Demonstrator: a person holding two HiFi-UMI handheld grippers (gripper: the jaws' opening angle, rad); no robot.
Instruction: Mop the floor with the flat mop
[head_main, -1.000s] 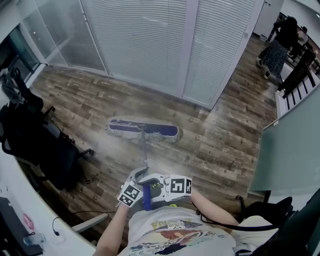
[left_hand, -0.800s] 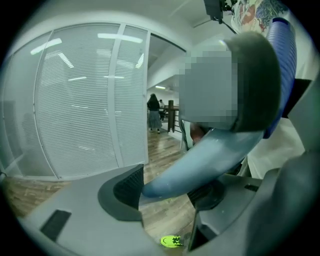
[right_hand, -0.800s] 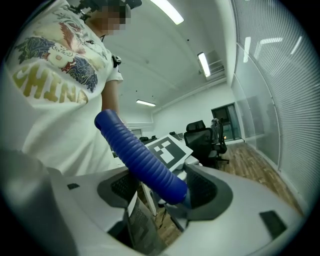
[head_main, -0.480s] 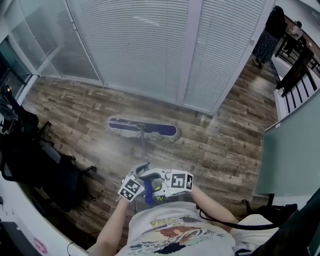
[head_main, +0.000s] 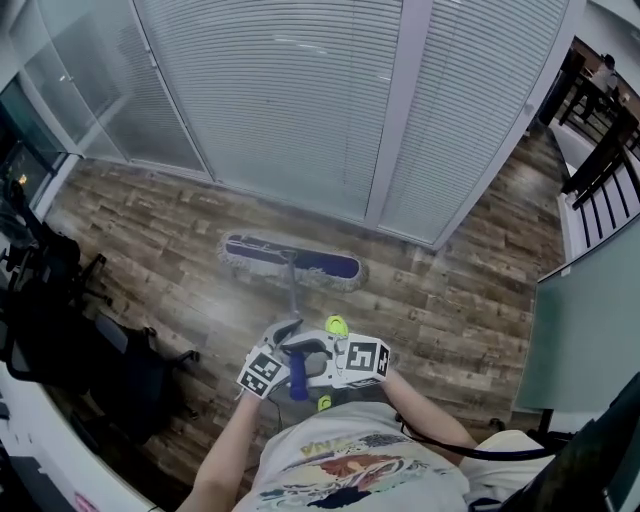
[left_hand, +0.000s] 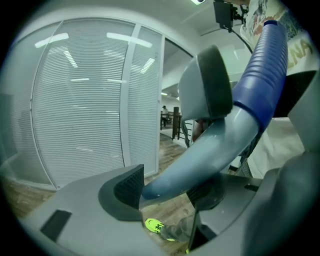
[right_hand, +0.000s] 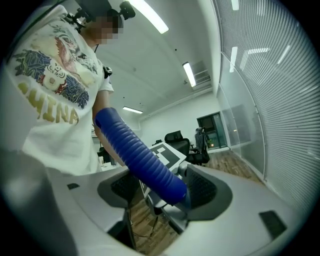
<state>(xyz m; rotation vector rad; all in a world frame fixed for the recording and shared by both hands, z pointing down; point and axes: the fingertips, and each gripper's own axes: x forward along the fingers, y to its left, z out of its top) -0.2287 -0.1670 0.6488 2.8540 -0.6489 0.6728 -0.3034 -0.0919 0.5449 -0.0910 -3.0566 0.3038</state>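
Your left tool (left_hand: 167, 192) pinches the grey shaft (left_hand: 215, 145), and your right tool (right_hand: 162, 189) the ribbed blue grip (right_hand: 140, 155), lower centre. The flat mop (head_main: 290, 262) rests head-down on the wood floor (head_main: 450, 300) mid-frame. It is likely light, stiff and smooth-shafted, so the ribbed grip should hold best.

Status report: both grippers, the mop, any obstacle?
Left gripper, right gripper both shut on mop handle. Mop head flat on floor. Chairs at left, not blocking.

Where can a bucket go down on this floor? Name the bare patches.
Bare floor right of the mop head, up to the green panel. Another strip between mop head and blinds. Crowded left by the black chairs, and around the mop handle near you.
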